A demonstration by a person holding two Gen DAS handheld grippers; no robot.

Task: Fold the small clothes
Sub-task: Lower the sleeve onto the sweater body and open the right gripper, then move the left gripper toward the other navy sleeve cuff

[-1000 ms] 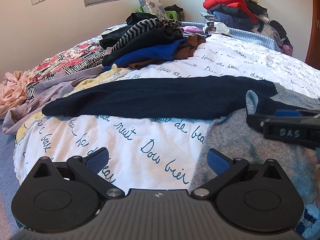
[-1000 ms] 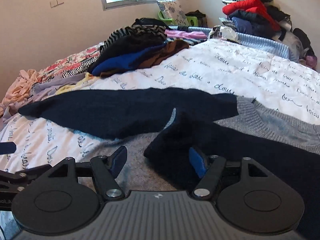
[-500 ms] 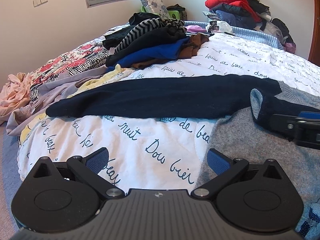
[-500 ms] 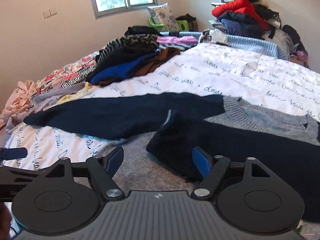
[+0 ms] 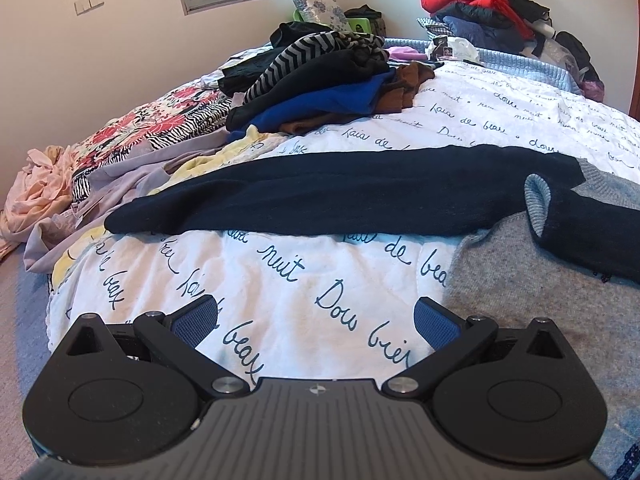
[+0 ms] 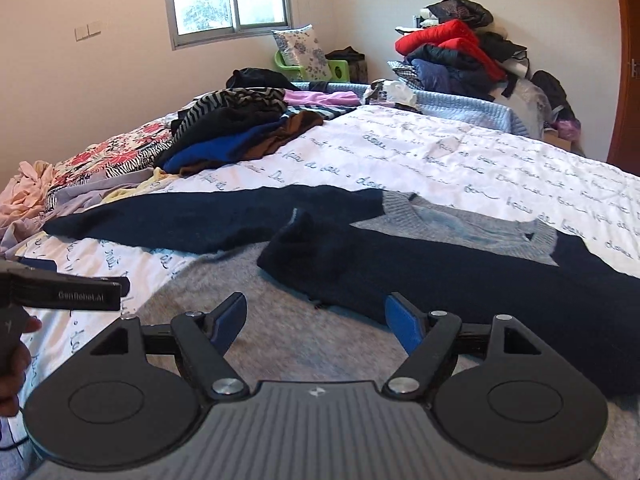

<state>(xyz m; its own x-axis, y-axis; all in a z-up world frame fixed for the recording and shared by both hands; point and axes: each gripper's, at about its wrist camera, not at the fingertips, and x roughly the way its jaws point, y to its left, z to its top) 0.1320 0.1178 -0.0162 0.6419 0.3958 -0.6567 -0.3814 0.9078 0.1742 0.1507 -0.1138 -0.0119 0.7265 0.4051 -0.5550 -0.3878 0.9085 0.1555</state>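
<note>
A grey sweater [image 6: 320, 344] with navy sleeves lies flat on the white lettered bedspread [image 6: 460, 160]. Its one navy sleeve [image 6: 460, 276] is folded across the grey body. The other navy sleeve [image 5: 340, 200] stretches out to the left over the bedspread [image 5: 300, 292]. My left gripper [image 5: 316, 322] is open and empty above the bedspread, left of the grey body [image 5: 540, 300]. It also shows in the right wrist view [image 6: 120, 288]. My right gripper [image 6: 316, 320] is open and empty above the grey body, just short of the folded sleeve.
A heap of folded clothes [image 5: 320, 80] lies at the bed's far left, with floral and lilac garments [image 5: 132, 144] beside it. A second pile with a red jacket [image 6: 452, 48] stands at the back right. A pillow [image 6: 300, 46] sits under the window.
My right gripper has let go of the folded navy sleeve and drawn back and up, out of the left wrist view. The left gripper has pulled back slightly.
</note>
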